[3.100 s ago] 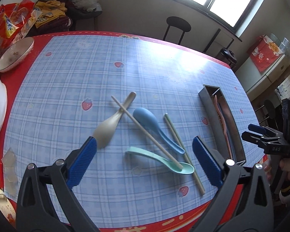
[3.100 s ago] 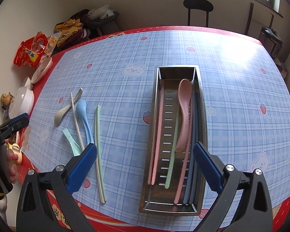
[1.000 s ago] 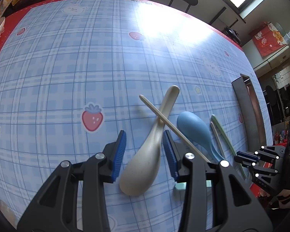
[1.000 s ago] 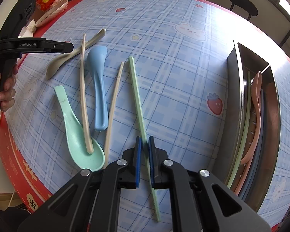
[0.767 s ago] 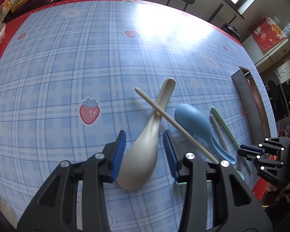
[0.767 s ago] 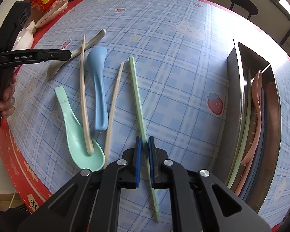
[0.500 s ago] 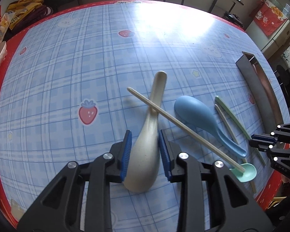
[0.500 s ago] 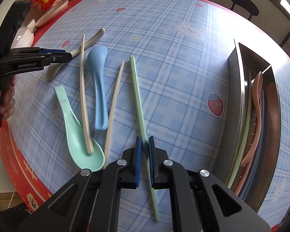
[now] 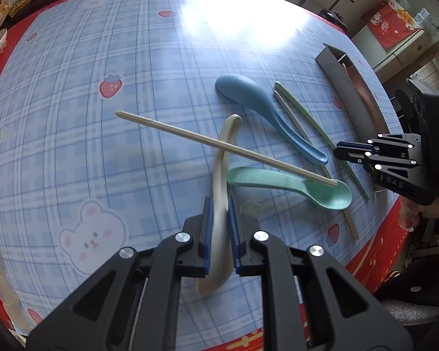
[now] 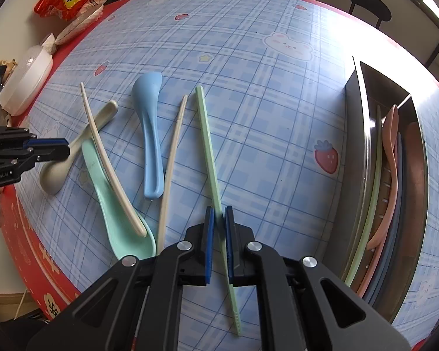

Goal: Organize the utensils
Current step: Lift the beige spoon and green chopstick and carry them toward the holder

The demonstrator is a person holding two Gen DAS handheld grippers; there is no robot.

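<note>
The left hand-held gripper (image 9: 220, 228) has just been closing, and its blue pads now press on both sides of the beige spoon (image 9: 221, 181), gripping it near the bowl end, which sticks out behind the jaws toward the camera. The spoon's handle runs away from the gripper and passes under a beige chopstick (image 9: 219, 145) that lies slanted across it. That chopstick's far end rests in the bowl of the mint green spoon (image 9: 292, 185), which lies on the table (image 9: 102, 44) just to the right of the beige spoon. Beyond the mint green spoon lies the blue spoon (image 9: 257, 102), bowl away from the gripper.

The right hand-held gripper (image 10: 218, 234) is clamped almost fully together on the pale green chopstick (image 10: 207, 140), holding it partway along so that a short length trails back under the jaws and the longer part points up the table. Just left of that chopstick lies a second beige chopstick (image 10: 172, 158), then the blue spoon.

To the right of the green chopstick, well apart from it, stands the metal tray (image 10: 354, 152), holding a pink spoon (image 10: 390, 134) and several long pink, green and blue utensils laid lengthwise. The table wears a blue checked cloth with strawberry and bear prints and a red border.
</note>
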